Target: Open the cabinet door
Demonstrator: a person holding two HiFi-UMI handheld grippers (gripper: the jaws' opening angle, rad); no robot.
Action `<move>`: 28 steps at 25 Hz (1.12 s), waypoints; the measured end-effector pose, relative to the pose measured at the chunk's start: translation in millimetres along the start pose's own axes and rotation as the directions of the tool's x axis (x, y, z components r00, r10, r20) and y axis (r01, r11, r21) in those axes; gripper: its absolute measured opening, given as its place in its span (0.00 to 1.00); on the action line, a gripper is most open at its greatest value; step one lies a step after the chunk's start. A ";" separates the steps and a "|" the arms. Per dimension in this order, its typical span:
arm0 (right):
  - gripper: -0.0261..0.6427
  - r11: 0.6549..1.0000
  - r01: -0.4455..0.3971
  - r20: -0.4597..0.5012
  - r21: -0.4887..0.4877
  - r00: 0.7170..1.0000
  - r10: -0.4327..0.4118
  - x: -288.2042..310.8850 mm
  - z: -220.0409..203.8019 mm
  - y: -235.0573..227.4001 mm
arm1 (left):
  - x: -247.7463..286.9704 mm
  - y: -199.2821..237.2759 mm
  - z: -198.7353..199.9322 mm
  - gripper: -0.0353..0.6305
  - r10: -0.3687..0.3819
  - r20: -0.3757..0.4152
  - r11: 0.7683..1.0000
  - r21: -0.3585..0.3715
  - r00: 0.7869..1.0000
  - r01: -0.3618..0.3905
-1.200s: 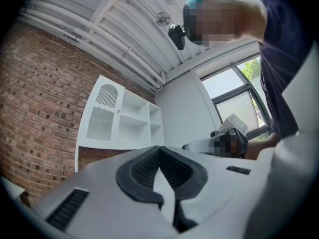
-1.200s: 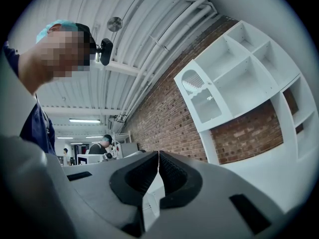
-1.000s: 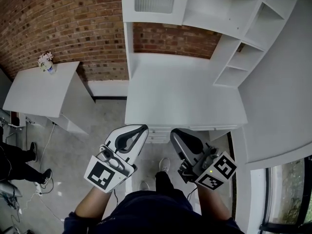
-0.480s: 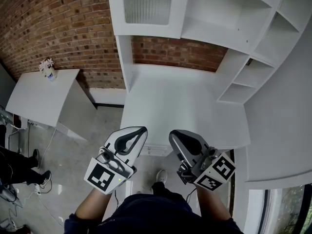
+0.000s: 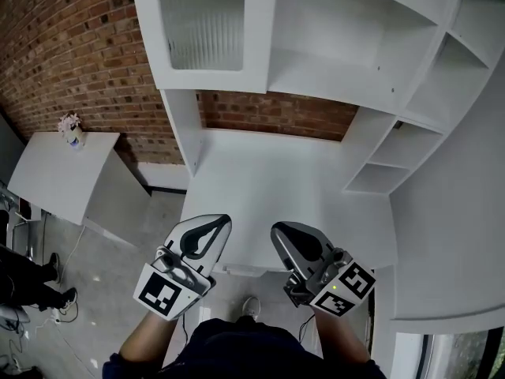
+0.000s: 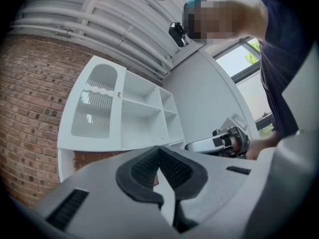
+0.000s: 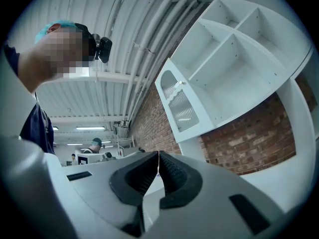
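White on white is the trouble. The door, paned in ribbed glass, fills the upper left bay of a white cabinet. What looks like a small knob on its inner edge is tiny and hard to pick out. A reach aimed at the pane or frame would find nothing to grip, and a hard push there could stress the glass. Both pairs of fingers are pressed together with nothing between them. Unless one pair opens before it arrives, it will only bump the knob. A pull off-line from the hinge could also let the fingers slip off.

The door hangs above the far left of the worktop, in front of the brick wall, and looks shut. The left gripper and right gripper are side by side at the worktop's near edge, well apart from the door. It lies ahead of both, higher up and to the left, and the left gripper is the nearer.
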State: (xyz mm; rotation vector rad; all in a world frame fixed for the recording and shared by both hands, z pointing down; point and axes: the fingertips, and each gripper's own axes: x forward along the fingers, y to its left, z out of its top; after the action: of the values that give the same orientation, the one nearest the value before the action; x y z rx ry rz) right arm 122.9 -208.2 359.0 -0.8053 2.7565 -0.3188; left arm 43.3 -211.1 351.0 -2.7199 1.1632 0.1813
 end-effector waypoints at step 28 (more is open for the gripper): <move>0.08 0.988 0.053 0.088 -0.146 0.995 -0.040 69.8 66.1 -58.5 | 102.3 90.1 58.7 0.06 -0.128 0.084 0.966 0.236 0.988 0.105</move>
State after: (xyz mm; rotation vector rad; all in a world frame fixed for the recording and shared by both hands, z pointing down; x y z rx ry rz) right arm 114.7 -303.8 300.4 -0.8982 2.7090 -0.0866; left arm 45.7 -332.0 264.8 -2.5342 0.9312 0.1518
